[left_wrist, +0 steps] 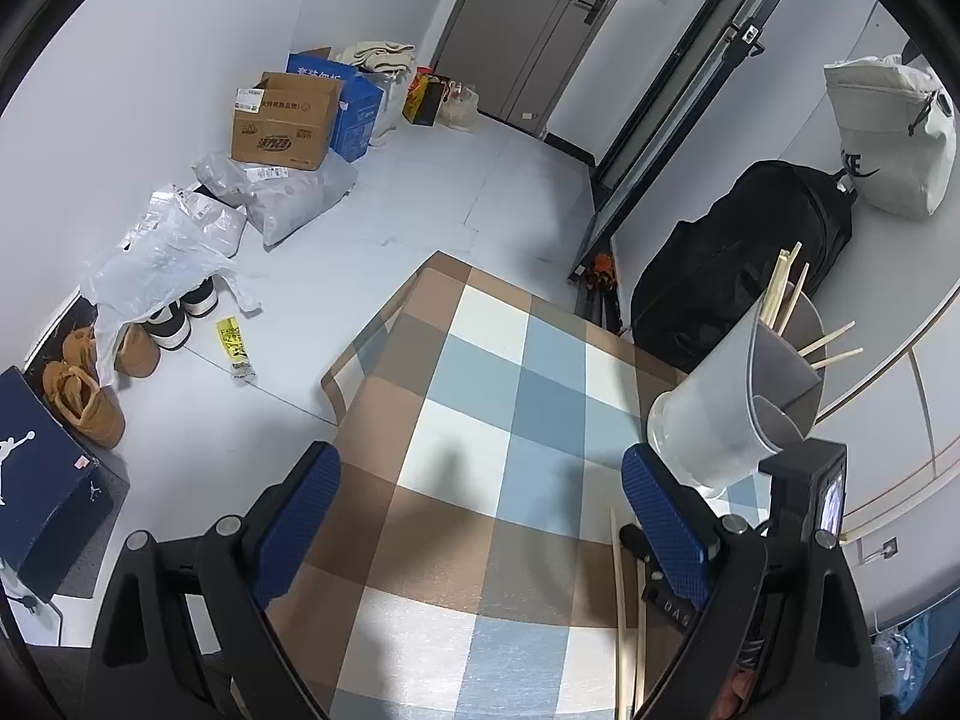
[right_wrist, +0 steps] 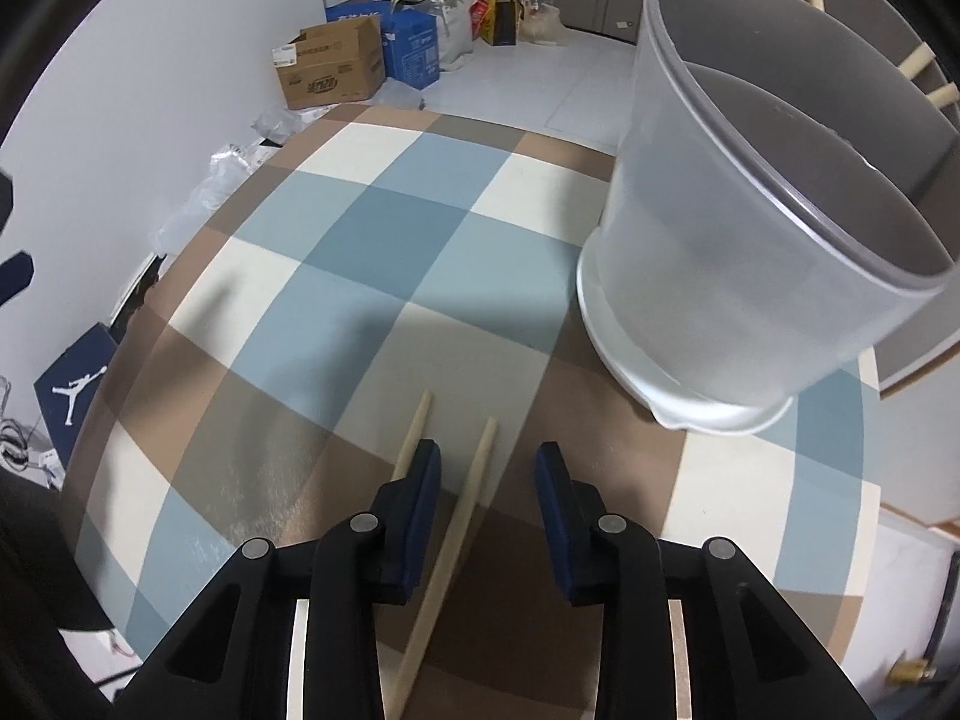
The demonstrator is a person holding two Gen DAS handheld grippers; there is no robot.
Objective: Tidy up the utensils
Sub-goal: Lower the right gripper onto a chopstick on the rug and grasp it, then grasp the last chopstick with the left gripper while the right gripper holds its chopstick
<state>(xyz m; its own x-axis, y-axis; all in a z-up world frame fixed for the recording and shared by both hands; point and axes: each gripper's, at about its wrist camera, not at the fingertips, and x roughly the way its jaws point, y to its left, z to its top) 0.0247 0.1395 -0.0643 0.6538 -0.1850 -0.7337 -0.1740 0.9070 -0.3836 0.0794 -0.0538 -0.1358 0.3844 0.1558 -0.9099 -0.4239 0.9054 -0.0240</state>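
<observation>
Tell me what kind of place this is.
Probably a lived-in room at home: a checked tablecloth covers a small table, cardboard boxes and shoes sit along the wall, and bags lean near a door.

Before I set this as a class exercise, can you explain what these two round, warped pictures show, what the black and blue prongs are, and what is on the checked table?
Each picture comes from a fisheye camera fixed on a hand-held two-finger gripper; a person holds one in each hand. The black arms with blue pads are the gripper fingers.

In the left wrist view, the left gripper is open and holds nothing, above the table with the blue, white and brown checked cloth.

In the right wrist view, the right gripper is also open, lowered over two pale wooden chopsticks lying on the cloth. One lies between the fingers; the other is partly under the left finger. Neither is gripped.

The translucent grey plastic utensil holder stands on the table, with more chopsticks sticking out of it.
</observation>
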